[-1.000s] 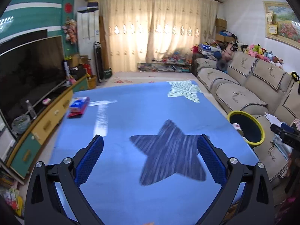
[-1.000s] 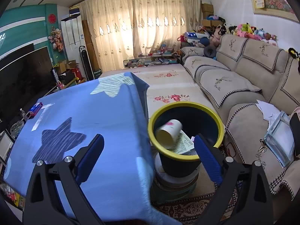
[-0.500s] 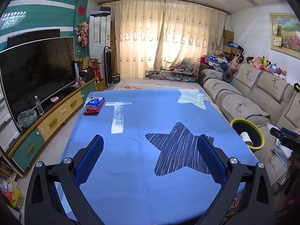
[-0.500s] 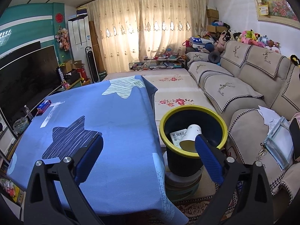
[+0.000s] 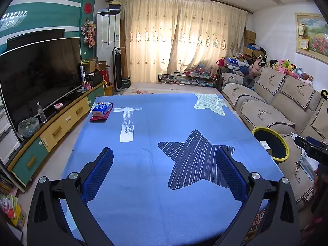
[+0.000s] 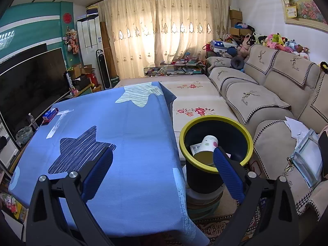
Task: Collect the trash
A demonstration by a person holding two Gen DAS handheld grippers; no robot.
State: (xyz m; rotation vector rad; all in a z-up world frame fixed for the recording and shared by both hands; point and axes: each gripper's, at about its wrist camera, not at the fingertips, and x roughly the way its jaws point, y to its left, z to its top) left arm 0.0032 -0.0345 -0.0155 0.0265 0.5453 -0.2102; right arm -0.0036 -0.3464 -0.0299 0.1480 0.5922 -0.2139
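A dark bin with a yellow rim [image 6: 216,121] stands on the floor at the right side of the blue-clothed table [image 6: 131,127]. Inside it lie a white paper cup [image 6: 207,144] and a printed paper scrap [image 6: 194,148]. My right gripper [image 6: 163,154] is open and holds nothing, its fingers straddling the table edge and the bin's near rim. In the left wrist view the bin [image 5: 270,130] sits at the right, with the cup [image 5: 264,143] peeking out. My left gripper [image 5: 164,153] is open and holds nothing above the blue tablecloth [image 5: 155,123].
A blue tissue pack on a red pouch [image 5: 101,110] lies at the table's far left corner. A TV [image 5: 37,75] on a low cabinet lines the left wall. A beige sofa [image 6: 266,94] runs along the right, with papers and a plastic sleeve [image 6: 307,153] on its near seat.
Both grippers have pulled back and risen, so more of the room shows. The cup in the bin has rolled and now lies on its side, rim toward me. Both grippers stay open.
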